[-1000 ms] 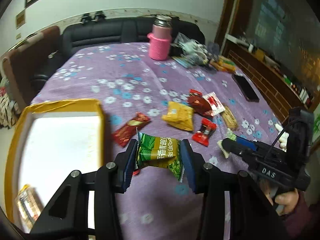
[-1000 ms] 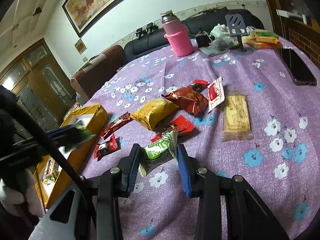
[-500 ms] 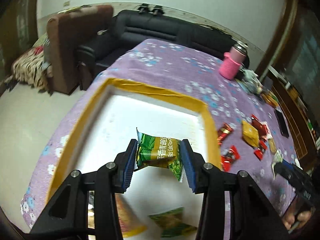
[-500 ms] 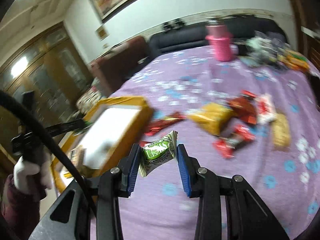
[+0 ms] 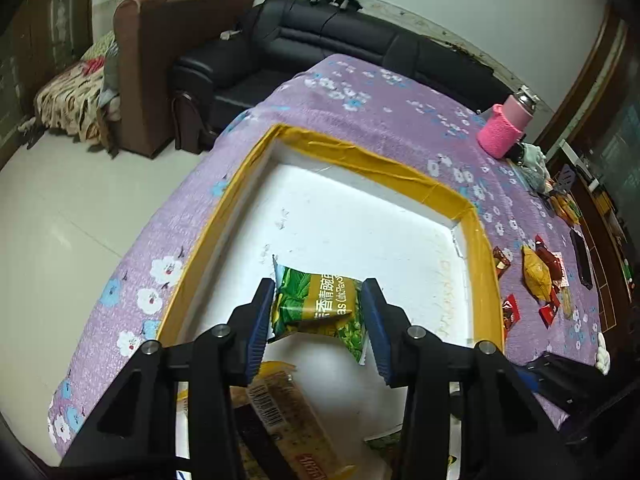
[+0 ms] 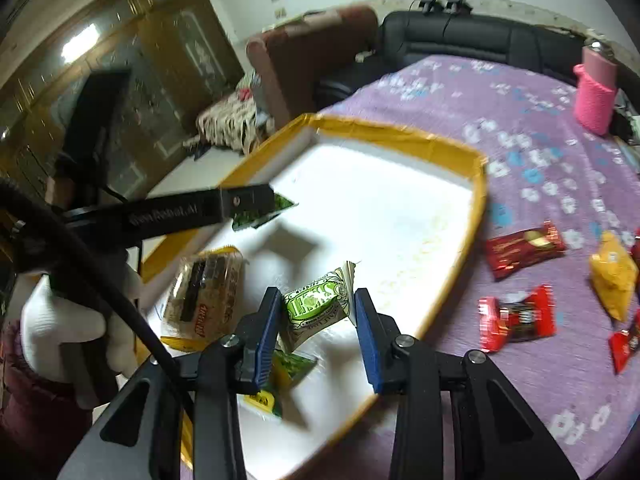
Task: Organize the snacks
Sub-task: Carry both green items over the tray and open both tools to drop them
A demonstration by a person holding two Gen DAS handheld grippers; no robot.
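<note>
A white foam box with a yellow taped rim (image 5: pixel 372 162) (image 6: pixel 400 130) lies on the purple flowered tablecloth. My left gripper (image 5: pixel 318 312) is shut on a green pea snack packet (image 5: pixel 316 304) and hangs above the box floor; it also shows from the side in the right wrist view as left gripper (image 6: pixel 248 206). My right gripper (image 6: pixel 316 312) is shut on a small green and white snack packet (image 6: pixel 316 306) over the box's near part. Inside the box lie a brown biscuit pack (image 6: pixel 208 296) (image 5: pixel 288 416) and a green packet (image 6: pixel 288 368).
Loose snacks lie on the cloth right of the box: a dark red bar (image 6: pixel 524 246), a red candy (image 6: pixel 518 318), a yellow pouch (image 6: pixel 614 274) (image 5: pixel 536 274). A pink-sleeved flask (image 5: pixel 506 130) and a phone (image 5: pixel 580 258) sit further off. A gloved hand (image 6: pixel 60 320) holds the left gripper.
Both grippers carried their packets leftwards from the snack pile to above the box. The left one arrived first and has sunk a little; the right one came over the box rim just now.
</note>
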